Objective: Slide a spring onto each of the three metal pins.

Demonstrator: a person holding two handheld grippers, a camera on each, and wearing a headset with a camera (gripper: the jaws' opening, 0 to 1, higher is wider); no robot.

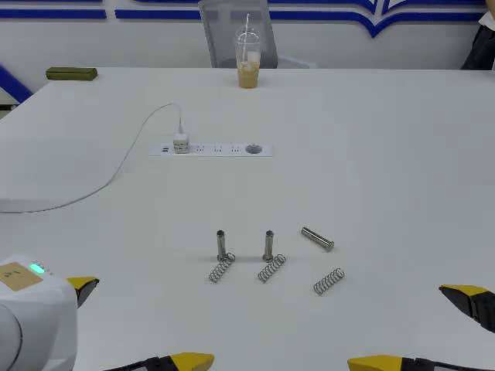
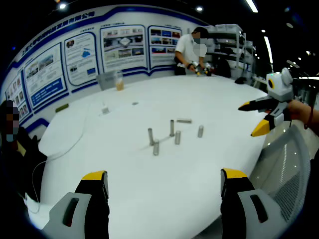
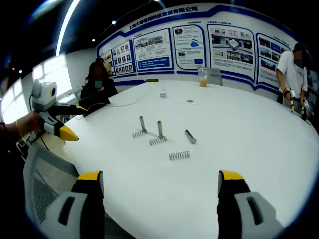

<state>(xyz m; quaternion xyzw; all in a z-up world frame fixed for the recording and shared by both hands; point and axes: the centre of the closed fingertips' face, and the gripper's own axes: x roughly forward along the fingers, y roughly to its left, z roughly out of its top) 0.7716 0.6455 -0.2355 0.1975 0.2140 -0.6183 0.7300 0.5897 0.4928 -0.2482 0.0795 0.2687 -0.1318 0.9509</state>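
The left gripper [image 1: 139, 322] is nearest, at the near side of the table [image 1: 371, 154]. Its jaws stand wide apart and there is nothing between them. The right gripper [image 1: 418, 328] is at the same near side, opposite to it. Its jaws are also wide apart and empty. Both grippers are well apart from the parts.

Farther in, around the middle of the table, three springs [image 3: 158, 141] lie flat in a loose row. The left spring [image 1: 221, 268] and the middle spring [image 1: 271, 268] lie slanted, and each has its far end just beside the foot of a pin. The right spring [image 1: 329, 281] lies alone, a little closer to the person than the other two. No spring is on a pin yet.

Just behind them, the left pin [image 1: 221, 245] and the middle pin [image 1: 268, 244] stand upright side by side. The right pin [image 1: 317, 239] lies on its side, near the right spring but not touching it.

Beyond the pins, a white power strip [image 1: 210, 149] lies flat. A white charger [image 1: 180, 143] is plugged in at its left end, and a cable [image 1: 116, 174] curves from the charger to the left.

At the far edge stands a clear cup [image 1: 247, 58] with a straw and a beige drink low inside. A chair [image 1: 232, 23] is behind the cup. A flat green thing [image 1: 71, 74] lies at the far left corner.
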